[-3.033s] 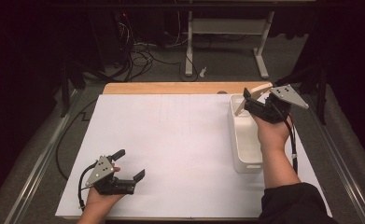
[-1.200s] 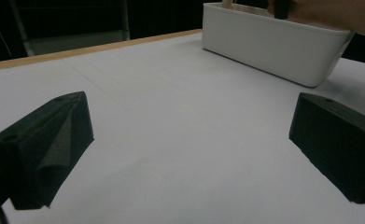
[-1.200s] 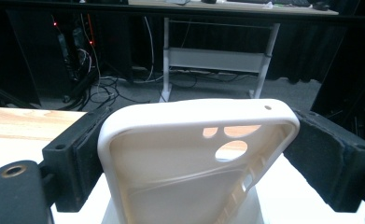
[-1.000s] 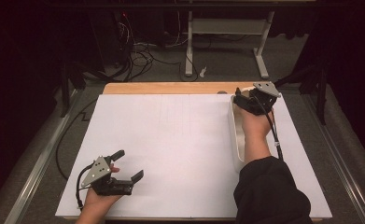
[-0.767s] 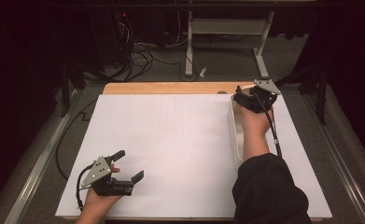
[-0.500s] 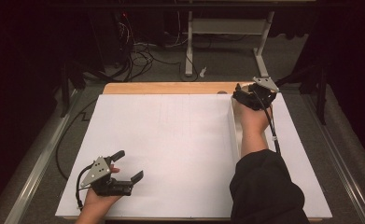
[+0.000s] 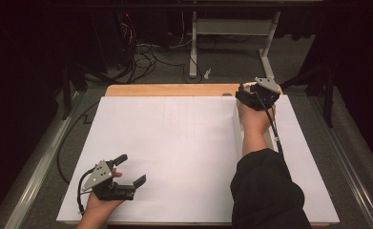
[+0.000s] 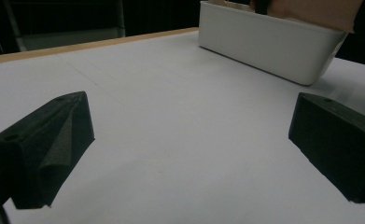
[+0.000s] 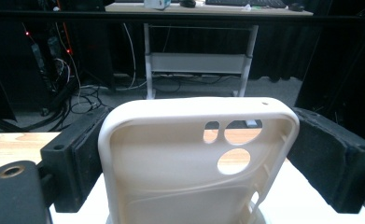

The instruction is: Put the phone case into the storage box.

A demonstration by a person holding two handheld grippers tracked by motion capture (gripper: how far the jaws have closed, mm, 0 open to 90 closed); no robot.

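Observation:
A cream phone case (image 9: 171,172) with camera cut-outs stands upright between my right gripper's (image 9: 196,140) black jaws, which are shut on its two long edges. In the high view my right gripper (image 7: 245,95) hovers over the far end of a white bin (image 7: 237,129), and the forearm covers most of that bin. My left gripper (image 7: 132,169) rests near the front left of the white mat (image 7: 174,143), open with nothing between its jaws. In the left gripper view the same gripper (image 8: 189,149) faces the white bin (image 8: 269,42) across bare mat.
The wooden table edge (image 7: 170,89) runs along the far side of the mat. Behind it on the floor are cables (image 7: 146,52) and a desk frame (image 7: 232,28). A metal rail (image 7: 36,176) borders the table on the left.
My right gripper has shifted a little left and toward the bin's far end, holding the case, and the forearm now lies over the bin. The left gripper has stayed put.

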